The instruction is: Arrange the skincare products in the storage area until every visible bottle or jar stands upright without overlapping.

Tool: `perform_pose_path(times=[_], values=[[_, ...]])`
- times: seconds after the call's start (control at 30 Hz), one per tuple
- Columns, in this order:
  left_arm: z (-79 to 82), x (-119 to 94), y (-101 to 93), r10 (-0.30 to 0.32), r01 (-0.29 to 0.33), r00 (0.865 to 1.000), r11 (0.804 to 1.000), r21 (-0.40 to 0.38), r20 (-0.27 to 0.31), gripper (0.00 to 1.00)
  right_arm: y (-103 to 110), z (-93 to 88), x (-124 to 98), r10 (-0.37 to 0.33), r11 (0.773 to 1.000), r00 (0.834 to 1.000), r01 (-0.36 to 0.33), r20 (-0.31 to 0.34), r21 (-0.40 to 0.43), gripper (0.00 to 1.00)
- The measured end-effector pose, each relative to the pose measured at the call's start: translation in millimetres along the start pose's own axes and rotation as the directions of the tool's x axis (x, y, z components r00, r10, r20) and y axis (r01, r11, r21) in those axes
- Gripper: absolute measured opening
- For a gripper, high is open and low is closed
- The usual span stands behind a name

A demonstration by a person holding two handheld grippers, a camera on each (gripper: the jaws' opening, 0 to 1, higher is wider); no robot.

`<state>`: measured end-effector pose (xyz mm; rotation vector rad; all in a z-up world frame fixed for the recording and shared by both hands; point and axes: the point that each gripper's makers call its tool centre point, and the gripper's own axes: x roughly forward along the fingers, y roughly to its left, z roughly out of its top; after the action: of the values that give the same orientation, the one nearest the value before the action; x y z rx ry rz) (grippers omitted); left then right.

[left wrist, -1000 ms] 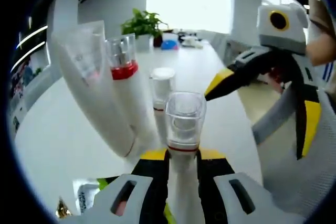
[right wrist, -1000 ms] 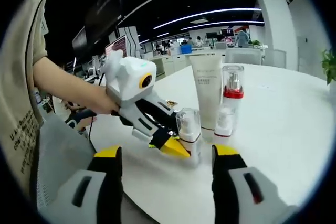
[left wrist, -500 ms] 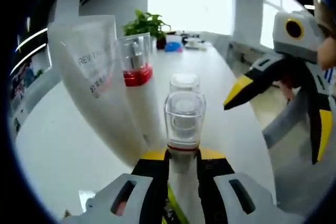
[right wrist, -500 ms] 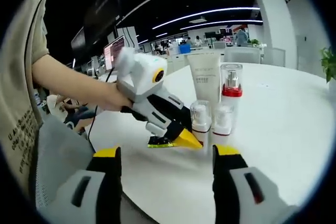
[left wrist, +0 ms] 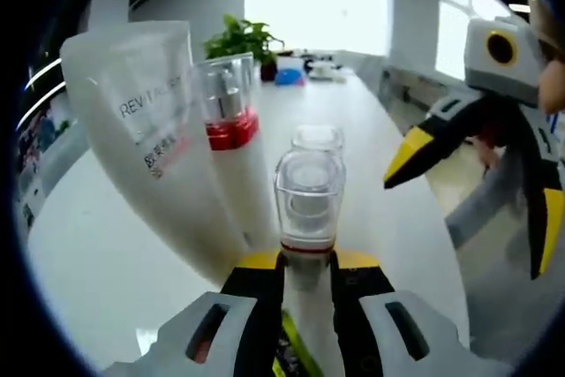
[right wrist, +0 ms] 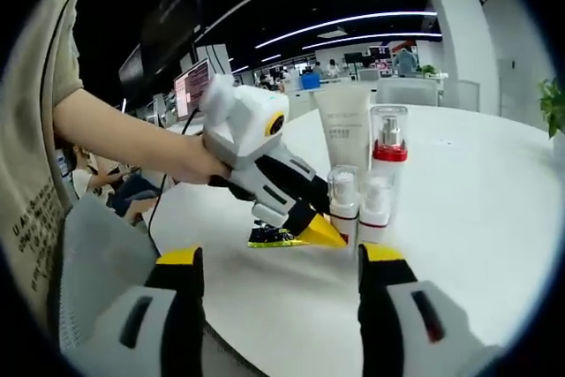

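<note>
Skincare bottles stand grouped on the white table [right wrist: 477, 183]: in the right gripper view a small clear-capped pump bottle [right wrist: 342, 205], clamped between the left gripper [right wrist: 320, 229] jaws, is upright, apparently being set just left of a second small bottle [right wrist: 376, 205] to close up the cluster; behind them stand a tall white tube [right wrist: 346, 134] and a red-collared pump bottle [right wrist: 388, 147]. The right gripper [right wrist: 281, 306] hangs near, jaws spread and empty; a dark sachet [right wrist: 274, 236] lies flat beside the left gripper's tips, and the neighbours crowd the held bottle closely.

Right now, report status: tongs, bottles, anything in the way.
Left tongs shut on small clear-capped pump bottle, upright beside the group. Right tongs open, empty. Tube, red-collared pump bottle, small bottle upright. Sachet lies near left tongs.
</note>
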<state>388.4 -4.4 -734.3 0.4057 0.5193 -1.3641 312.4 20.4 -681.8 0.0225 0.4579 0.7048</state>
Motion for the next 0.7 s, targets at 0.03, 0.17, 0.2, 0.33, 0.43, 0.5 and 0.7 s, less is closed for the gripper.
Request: perform_pose_path(times=[0.03, 0.17, 0.2, 0.33, 0.43, 0.5, 0.7], values=[[-0.2, 0.0, 0.0, 0.0, 0.0, 1.0, 1.0, -0.001, -0.001, 0.17, -0.6, -0.7, -0.2, 0.0, 1.0, 1.0, 0.0, -0.001, 0.0, 0.71], [-3.1, 0.1, -1.1, -0.005, 0.005, 1.0, 1.0, -0.016, -0.014, 0.19, -2.0, -2.7, -1.2, -0.003, 1.0, 1.0, 0.003, -0.014, -0.008, 0.72], [-3.8, 0.1, -1.5, -0.007, 0.006, 1.0, 1.0, -0.018, -0.016, 0.2, -2.5, -2.2, -1.5, -0.004, 1.0, 1.0, 0.004, -0.012, -0.007, 0.72], [-6.9, -0.9, -4.8, -0.009, 0.008, 0.999, 1.0, -0.023, -0.031, 0.25, -4.4, -0.3, -2.4, -0.014, 1.0, 1.0, 0.014, -0.004, 0.004, 0.73], [-7.5, -4.2, -7.1, -0.005, 0.004, 0.999, 1.0, -0.029, -0.038, 0.29, -4.5, -1.0, -2.2, -0.015, 1.0, 1.0, 0.015, -0.008, 0.006, 0.74], [-7.7, -8.0, -9.0, -0.003, 0.001, 0.999, 0.999, -0.033, -0.04, 0.31, -6.0, -1.8, -2.4, -0.016, 1.0, 1.0, 0.016, -0.007, 0.006, 0.74], [-12.6, -24.5, -15.7, 0.015, -0.018, 0.999, 0.998, -0.062, -0.049, 0.38, -8.2, -3.0, -3.5, -0.019, 1.0, 1.0, 0.02, -0.006, 0.004, 0.75]])
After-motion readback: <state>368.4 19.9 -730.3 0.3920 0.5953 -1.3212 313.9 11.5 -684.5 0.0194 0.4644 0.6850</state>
